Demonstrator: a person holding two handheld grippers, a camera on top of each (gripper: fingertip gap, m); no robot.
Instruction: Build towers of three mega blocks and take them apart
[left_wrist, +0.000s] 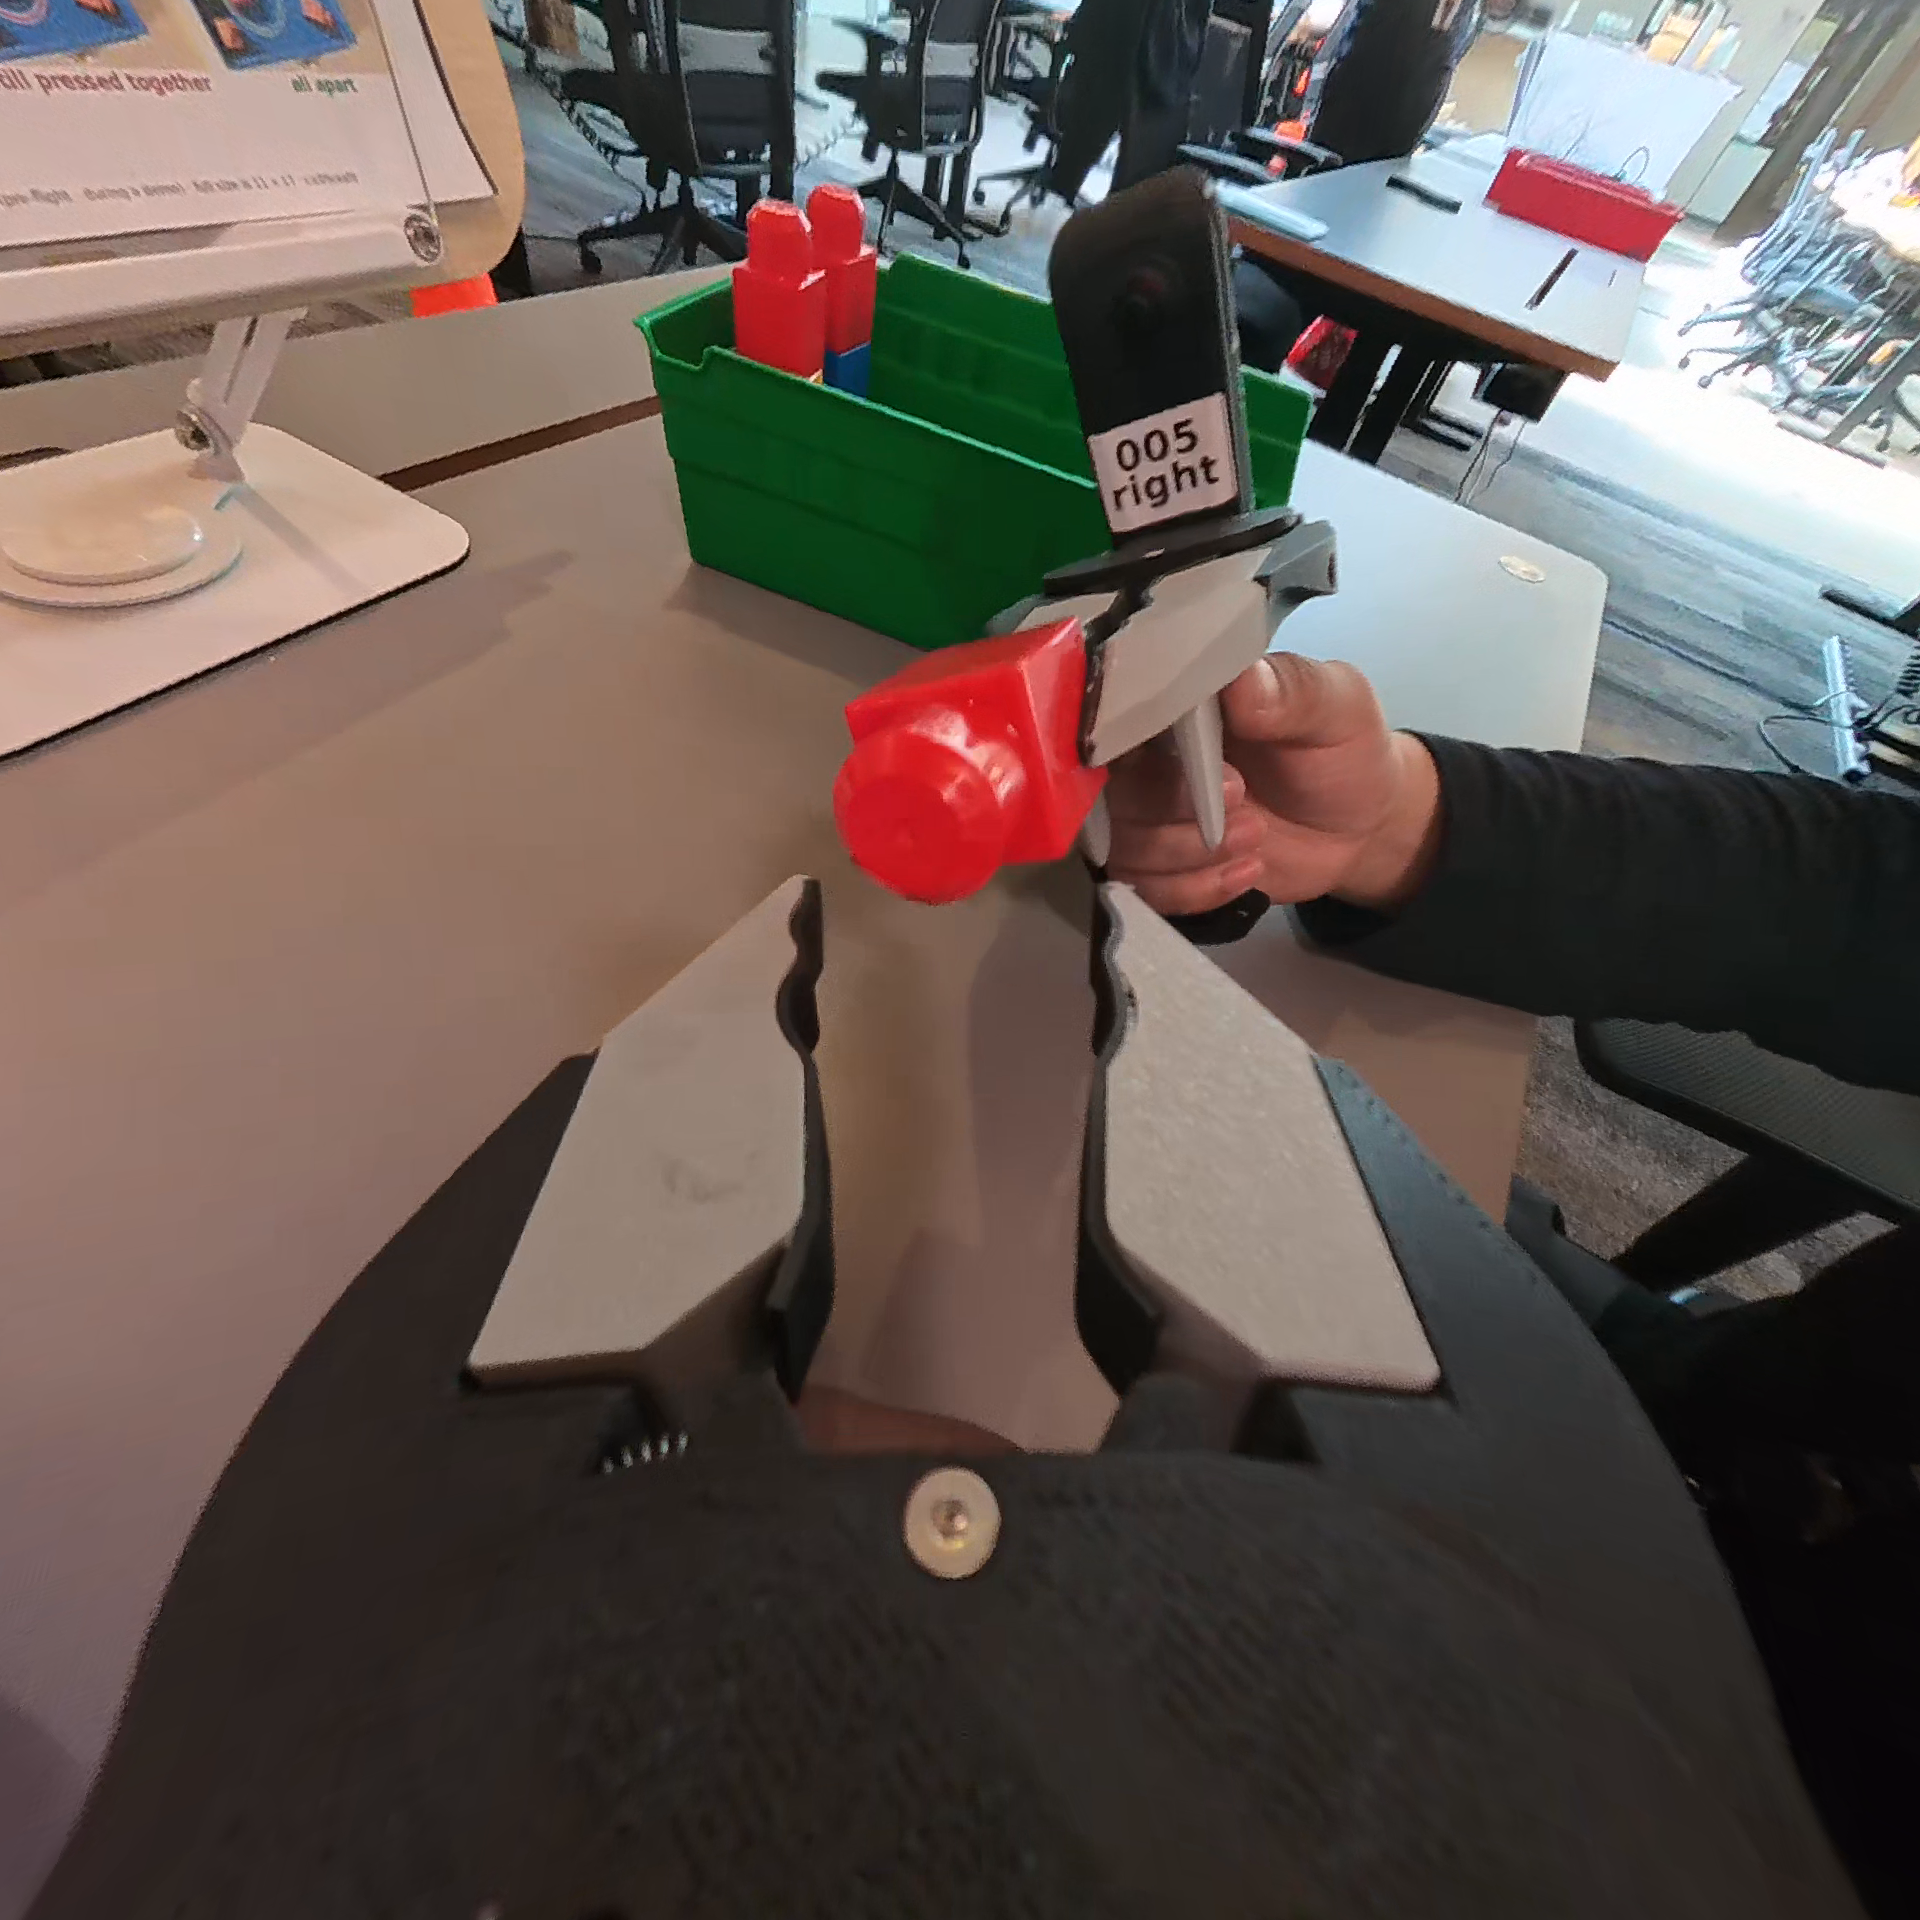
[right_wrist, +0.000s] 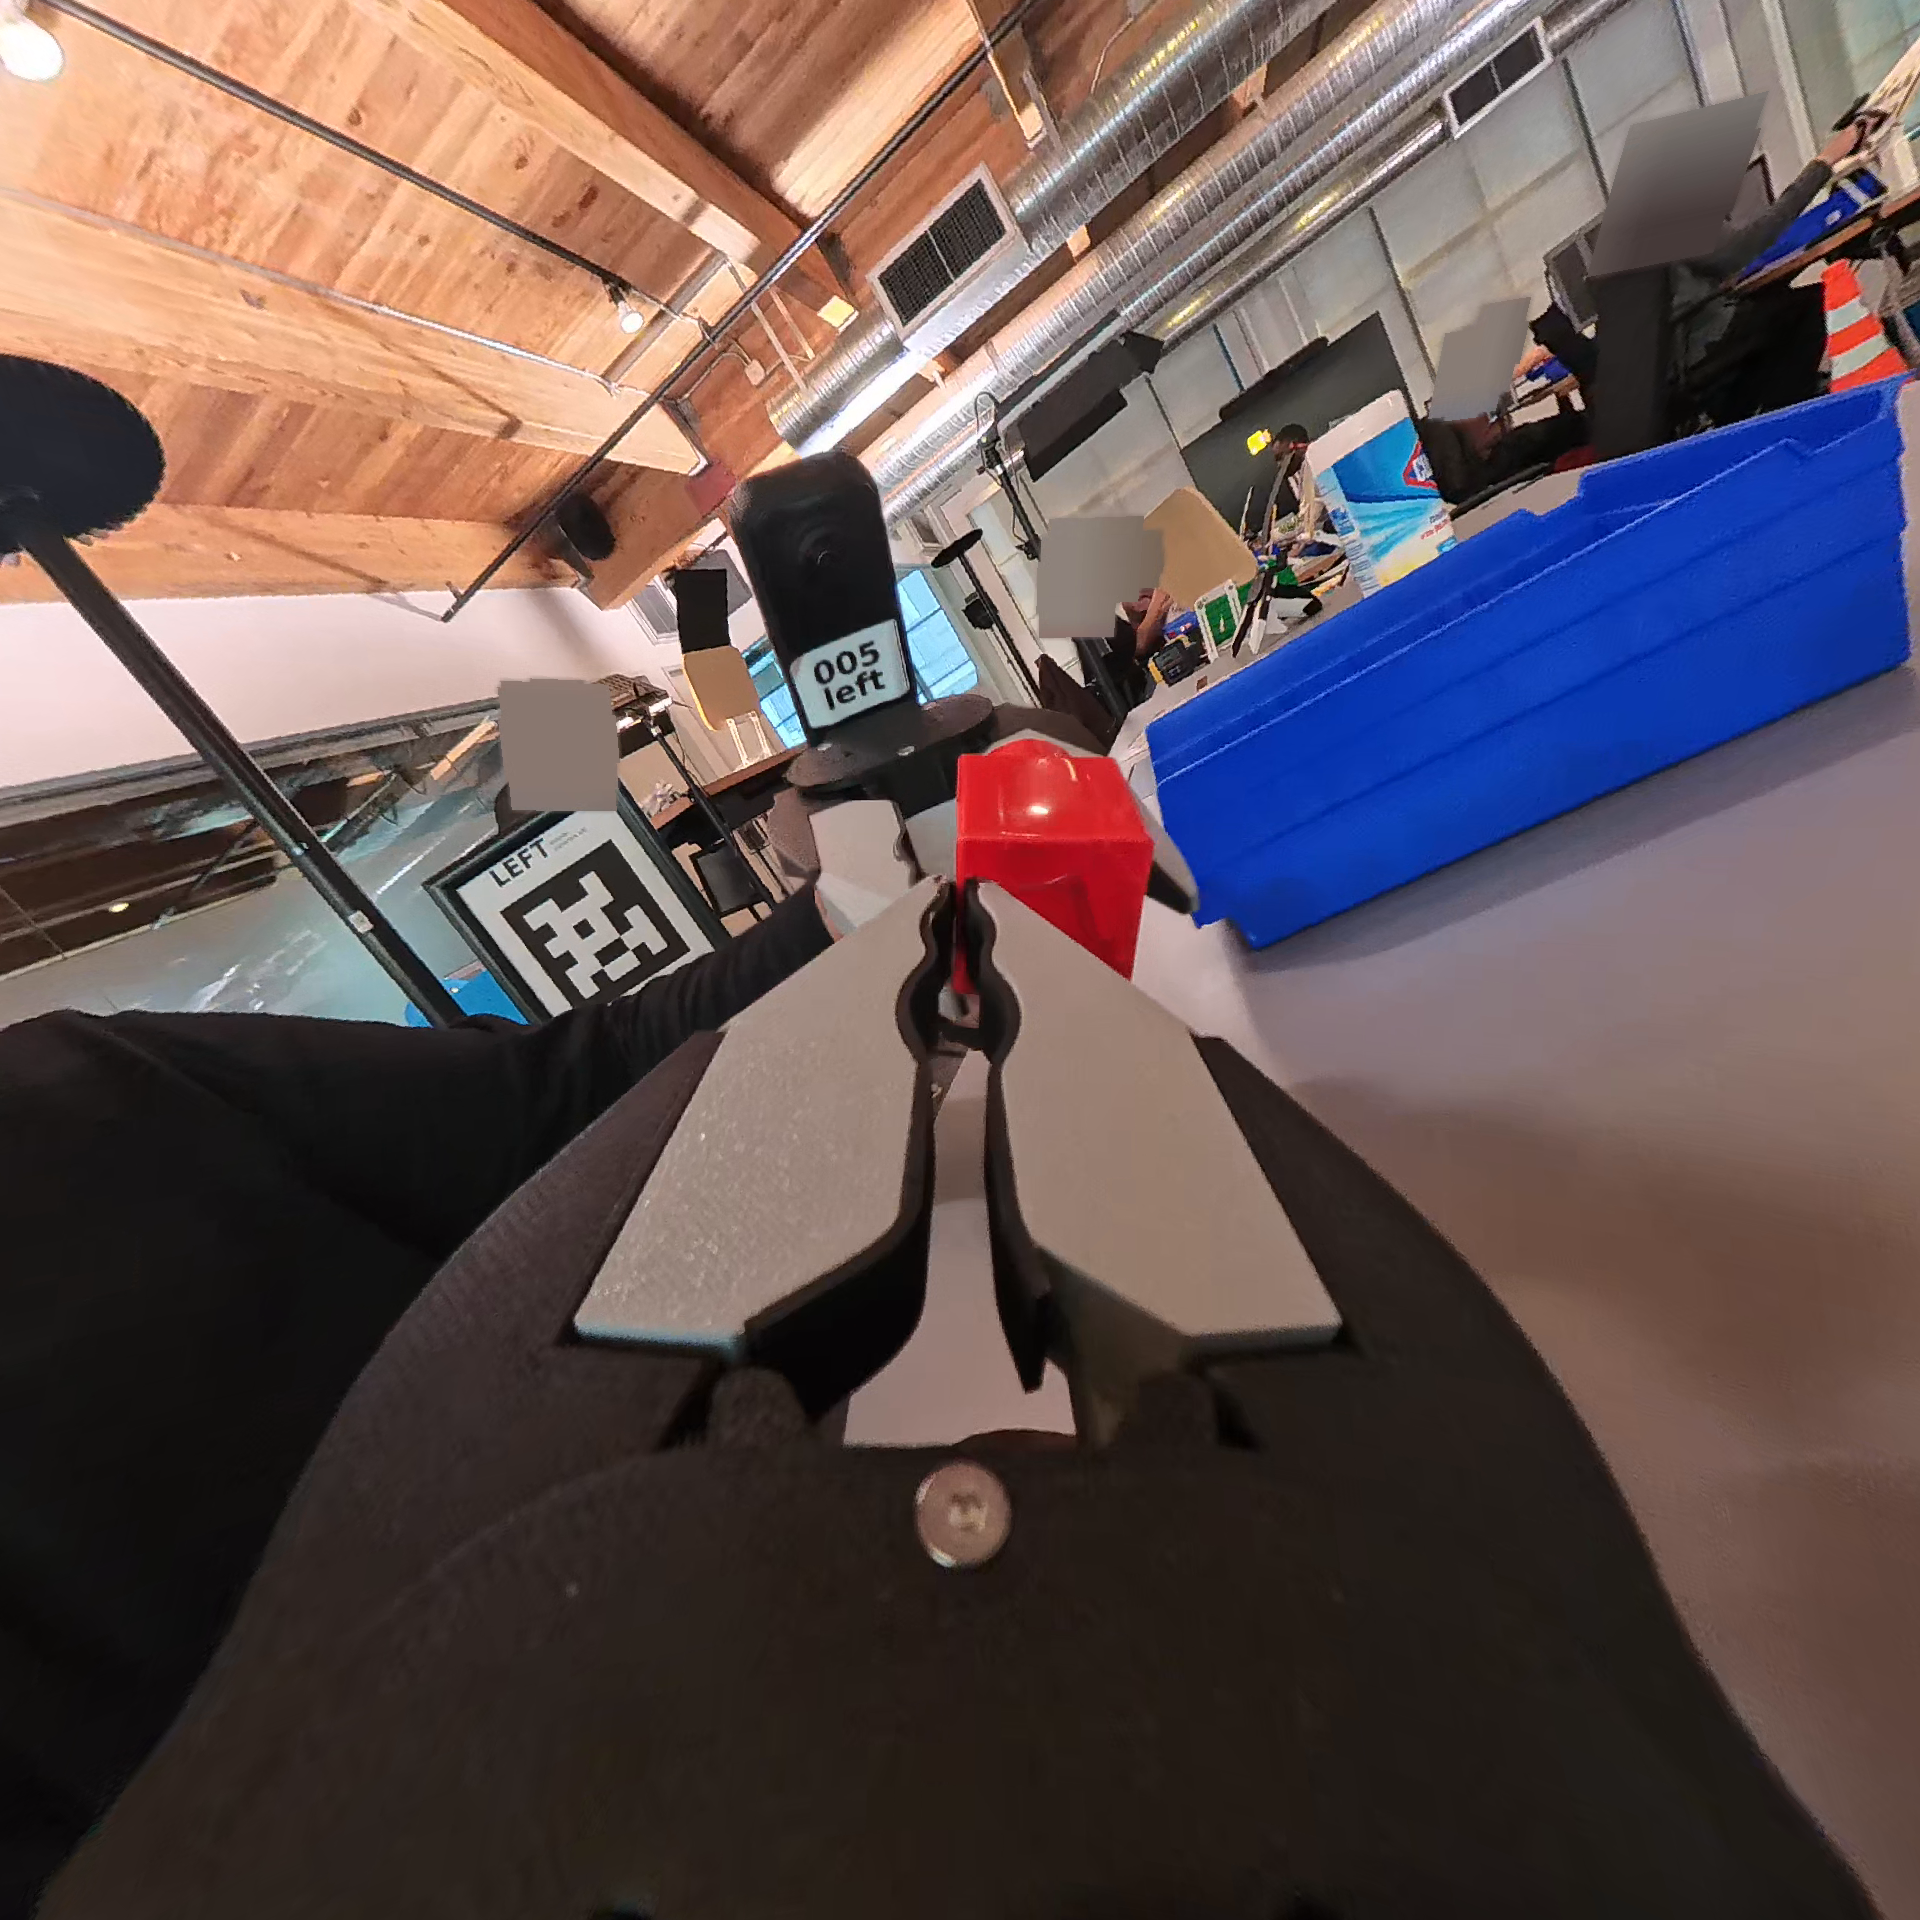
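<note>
Document stand (left_wrist: 156, 499) sat far left on the desk (left_wrist: 416, 831), sheets clipped to it. Green bin (left_wrist: 894, 499) farther back, centre; a stacked tower (left_wrist: 805, 291), red blocks over a blue one, stood upright inside it. Blue bin (right_wrist: 1558, 665) showed only in the right wrist view, on the desk beyond the held block.

Red block (left_wrist: 966, 758) was in the air above the desk, just beyond the left gripper's tips, stud pointing toward that camera. Judged light, rigid, hollow plastic with glossy, likely slippery faces; the flat side walls of the square body seem the best hold, since the round stud would probably roll between pads.

Left gripper (left_wrist: 956, 935): fingers spread apart, nothing between them, not touching the block.

Right gripper (right_wrist: 964, 914): held by a hand (left_wrist: 1278, 790), fingers drawn nearly together and pinched on the block's thin wall at its open end, the body projecting past the tips. That edge grip looked shallow; the block could pivot under load.
</note>
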